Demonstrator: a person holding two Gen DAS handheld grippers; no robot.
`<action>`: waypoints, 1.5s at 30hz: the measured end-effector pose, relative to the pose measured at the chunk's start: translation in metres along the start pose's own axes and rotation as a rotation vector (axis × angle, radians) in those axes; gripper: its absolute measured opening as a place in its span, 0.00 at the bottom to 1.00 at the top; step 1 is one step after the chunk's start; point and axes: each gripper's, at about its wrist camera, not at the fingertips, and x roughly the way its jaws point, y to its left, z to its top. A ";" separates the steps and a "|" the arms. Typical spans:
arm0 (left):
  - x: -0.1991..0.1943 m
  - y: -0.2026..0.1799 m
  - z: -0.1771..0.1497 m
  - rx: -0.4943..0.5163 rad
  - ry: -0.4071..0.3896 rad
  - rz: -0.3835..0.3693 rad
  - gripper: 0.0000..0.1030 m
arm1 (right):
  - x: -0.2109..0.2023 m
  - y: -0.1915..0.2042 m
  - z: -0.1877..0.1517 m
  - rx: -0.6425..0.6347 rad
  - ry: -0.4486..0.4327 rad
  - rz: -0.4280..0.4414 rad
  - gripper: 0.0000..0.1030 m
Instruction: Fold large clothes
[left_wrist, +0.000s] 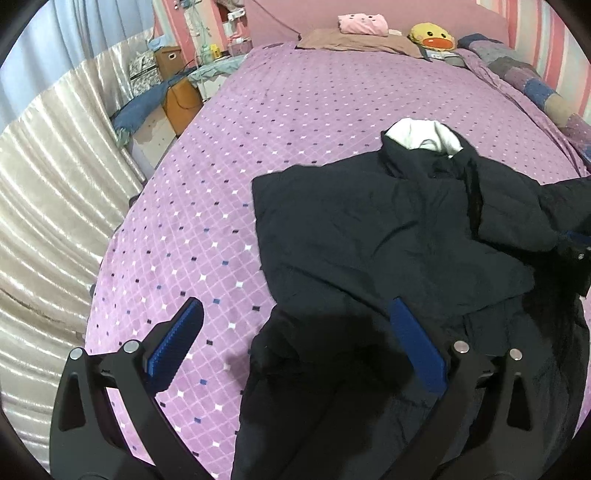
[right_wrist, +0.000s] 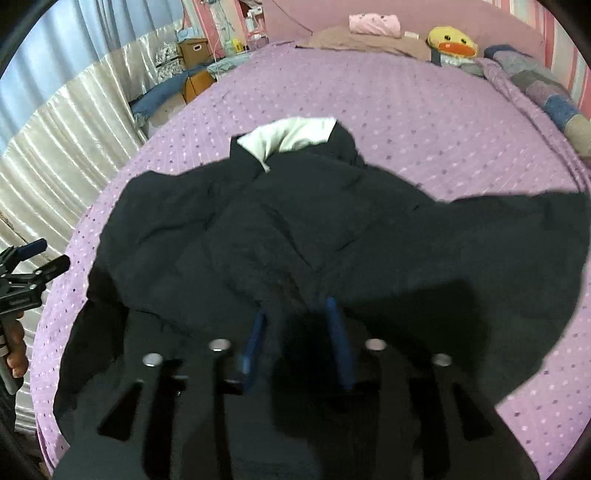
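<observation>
A dark padded jacket (right_wrist: 295, 236) lies spread on the purple diamond-patterned bedspread (left_wrist: 207, 206), its white-lined collar (right_wrist: 291, 138) pointing toward twelve o'clock, at the headboard end where a yellow duck plush (left_wrist: 432, 37) and a folded pink garment (left_wrist: 364, 24) sit. In the right wrist view one sleeve runs out toward three o'clock, and the body bunches in loose ridges toward nine.

The left gripper (left_wrist: 295, 314) hangs with its blue pads wide apart, straddling the jacket's near edge at six o'clock: one pad over bare bedspread, the other over dark cloth, nothing held. The right gripper (right_wrist: 297, 314) has its pads closer together over the jacket's lower middle. A dark fold sits between them, but that view is blurred and I cannot tell whether they are pinching it or merely hovering close.

The risk, as I judge it, is the fabric itself. It is thick and slippery-looking, so a shallow pinch may catch only the top layer and peel it from the lining. If only the right side lifts while the left stays empty, the garment would likely drag and twist rather than fold cleanly.
</observation>
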 end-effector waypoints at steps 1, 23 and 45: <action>-0.002 -0.002 0.002 0.004 -0.004 -0.005 0.97 | -0.015 -0.003 0.001 -0.006 -0.020 -0.040 0.59; 0.105 -0.179 0.084 0.154 0.142 -0.271 0.97 | -0.003 -0.219 -0.053 0.499 -0.013 0.009 0.72; 0.035 -0.143 0.086 0.093 -0.047 -0.263 0.08 | 0.000 -0.181 -0.017 0.414 -0.117 0.047 0.02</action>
